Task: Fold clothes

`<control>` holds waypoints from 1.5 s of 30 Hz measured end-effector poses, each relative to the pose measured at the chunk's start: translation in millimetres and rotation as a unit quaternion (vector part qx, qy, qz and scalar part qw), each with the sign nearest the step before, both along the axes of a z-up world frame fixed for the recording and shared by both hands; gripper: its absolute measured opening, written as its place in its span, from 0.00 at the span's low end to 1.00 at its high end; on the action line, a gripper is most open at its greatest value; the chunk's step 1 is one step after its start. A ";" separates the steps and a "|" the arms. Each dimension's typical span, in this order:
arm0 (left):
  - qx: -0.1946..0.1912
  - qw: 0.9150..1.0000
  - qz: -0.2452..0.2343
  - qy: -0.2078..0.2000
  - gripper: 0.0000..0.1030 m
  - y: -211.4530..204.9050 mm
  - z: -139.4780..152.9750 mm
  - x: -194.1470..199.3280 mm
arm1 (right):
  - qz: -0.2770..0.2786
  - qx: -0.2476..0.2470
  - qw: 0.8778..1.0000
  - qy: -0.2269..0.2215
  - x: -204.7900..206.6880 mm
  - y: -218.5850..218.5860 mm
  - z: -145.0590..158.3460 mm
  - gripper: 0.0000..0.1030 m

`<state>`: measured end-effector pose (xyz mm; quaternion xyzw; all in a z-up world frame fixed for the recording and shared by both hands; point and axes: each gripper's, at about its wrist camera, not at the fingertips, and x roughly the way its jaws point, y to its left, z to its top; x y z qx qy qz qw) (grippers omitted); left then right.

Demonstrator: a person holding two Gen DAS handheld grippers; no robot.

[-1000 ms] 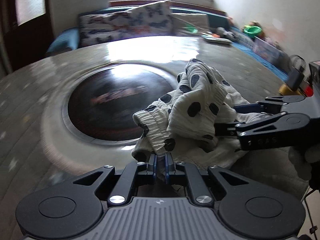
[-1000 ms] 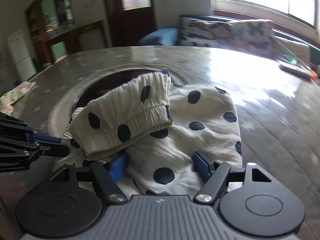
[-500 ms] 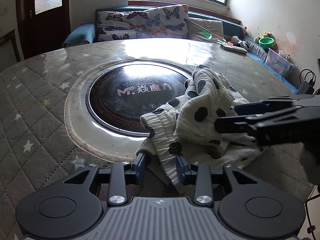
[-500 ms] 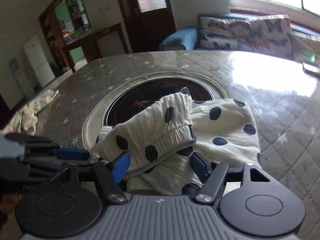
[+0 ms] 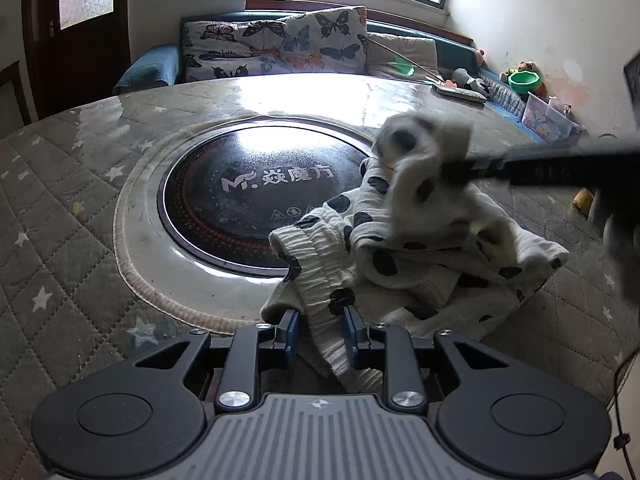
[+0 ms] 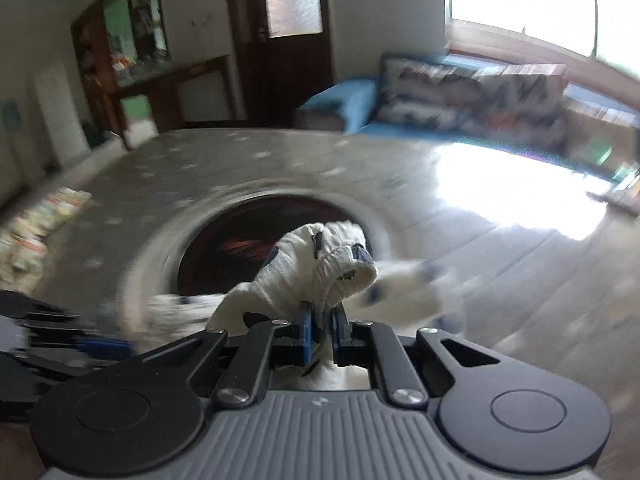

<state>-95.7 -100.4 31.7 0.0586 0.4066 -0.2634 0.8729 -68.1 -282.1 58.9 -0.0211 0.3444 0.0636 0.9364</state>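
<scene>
left tool [image 5: 318,334] parted, right tool [image 6: 320,334] clamped (blurred)

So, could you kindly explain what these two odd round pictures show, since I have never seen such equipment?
There is no robot here: a person holds a two-fingered black gripper in each hand, and a fisheye camera on each looks along its fingers. The left camera shows the left gripper, its blue-padded fingers open around the ribbed edge of a white garment with dark polka dots. The garment lies crumpled on a round table with a quilted grey star-print cover, beside a dark glass disc set in the middle. The right camera, blurred, shows the right gripper shut on a bunch of the same garment and holding it above the table.
</scene>
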 end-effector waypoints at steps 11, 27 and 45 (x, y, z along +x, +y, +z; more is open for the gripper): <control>0.003 1.000 -0.001 -0.002 0.25 1.8 -1.8 1.9 | -0.196 -0.189 0.961 -0.038 32.1 -82.5 26.8 0.14; 0.007 1.000 0.001 -0.001 0.28 1.8 -0.9 3.2 | 0.080 -0.069 0.994 -0.006 -19.8 23.5 7.7 0.32; -0.002 1.000 0.008 0.004 0.32 6.4 -2.2 4.7 | 0.127 -0.096 0.987 0.008 -21.2 58.3 -22.8 0.10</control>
